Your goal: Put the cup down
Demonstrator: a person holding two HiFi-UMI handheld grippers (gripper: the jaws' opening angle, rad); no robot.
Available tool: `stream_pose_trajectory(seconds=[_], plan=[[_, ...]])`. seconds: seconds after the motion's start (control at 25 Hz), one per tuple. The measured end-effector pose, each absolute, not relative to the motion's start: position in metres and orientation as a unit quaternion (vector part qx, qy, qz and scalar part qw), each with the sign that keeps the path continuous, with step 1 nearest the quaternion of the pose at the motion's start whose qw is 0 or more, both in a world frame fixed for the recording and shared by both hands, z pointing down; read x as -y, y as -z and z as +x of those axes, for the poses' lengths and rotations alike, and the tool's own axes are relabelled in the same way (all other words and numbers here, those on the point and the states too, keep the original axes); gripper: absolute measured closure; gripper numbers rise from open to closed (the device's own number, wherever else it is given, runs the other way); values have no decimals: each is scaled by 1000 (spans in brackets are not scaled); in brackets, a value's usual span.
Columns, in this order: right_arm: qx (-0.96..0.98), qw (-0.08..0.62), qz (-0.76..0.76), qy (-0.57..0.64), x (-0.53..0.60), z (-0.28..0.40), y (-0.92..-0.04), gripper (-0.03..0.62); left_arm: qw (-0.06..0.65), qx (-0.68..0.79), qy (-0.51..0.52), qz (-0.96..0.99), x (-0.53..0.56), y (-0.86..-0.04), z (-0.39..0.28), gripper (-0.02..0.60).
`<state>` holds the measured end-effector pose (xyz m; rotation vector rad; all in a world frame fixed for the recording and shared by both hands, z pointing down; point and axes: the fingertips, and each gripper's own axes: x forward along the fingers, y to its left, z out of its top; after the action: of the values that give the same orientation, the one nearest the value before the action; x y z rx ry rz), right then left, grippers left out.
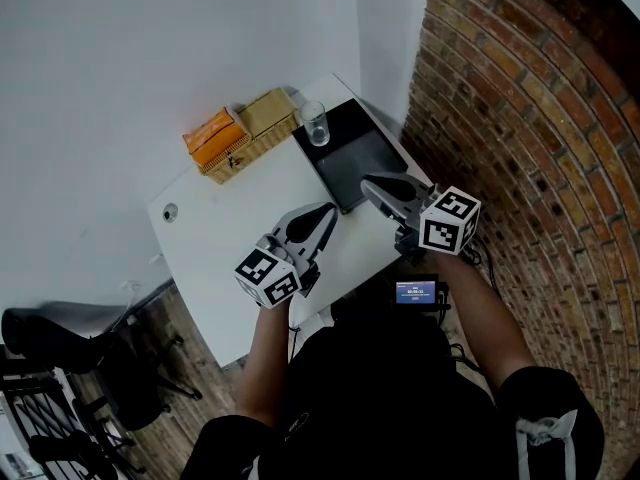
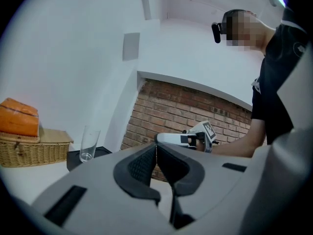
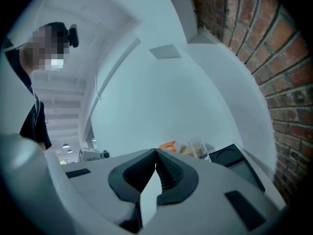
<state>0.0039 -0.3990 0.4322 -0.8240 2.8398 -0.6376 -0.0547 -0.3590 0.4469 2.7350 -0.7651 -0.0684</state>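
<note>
Head view: the cup [image 1: 316,125], clear glass, stands upright on the black tray [image 1: 365,163], well apart from the left gripper [image 1: 328,213] and right gripper [image 1: 372,183].
Left gripper view: jaws clenched, empty.
Right gripper view: clenched, empty.
The cup is probably light, stiff, slick and breakable; take it mid-wall.

White table [image 1: 225,268] viewed steeply from above. Clear glass cup [image 1: 315,124] is seen upright at 12 o'clock, on the far corner of a black tray [image 1: 355,158]. Wicker basket [image 1: 250,140] with an orange packet [image 1: 213,134] is noted at 11 o'clock, just beside the tray. Left gripper [image 1: 331,209] and right gripper [image 1: 366,182] are held centrally, tips together, nothing gripped. Brick wall [image 1: 530,118] at 3 o'clock.
</note>
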Motion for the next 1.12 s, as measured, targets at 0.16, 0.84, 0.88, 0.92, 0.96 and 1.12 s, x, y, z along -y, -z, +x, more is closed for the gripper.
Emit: stream_pose_trajectory(seconds=[0.16,0.84,0.88,0.92,0.96,1.12], plan=[[-941,47,-253,220,397,1,-434,579,156,271,28,950,361,-449,-55,566],[-945,-14,-269,185,396,-3,-448,580,152,264,23,952,356,-448,-54,568],[-946,-17,-267,184,395,-4,-449,580,153,265,23,952,356,-448,-54,572],[-947,-21,-265,183,394,-5,-450,580,153,266,23,952,355,-448,-54,572],[-947,-23,-263,182,393,-6,-450,580,152,265,22,952,355,-449,-54,572],[-949,-29,-259,177,391,-9,-450,580,148,260,18,954,353,-447,-52,574]])
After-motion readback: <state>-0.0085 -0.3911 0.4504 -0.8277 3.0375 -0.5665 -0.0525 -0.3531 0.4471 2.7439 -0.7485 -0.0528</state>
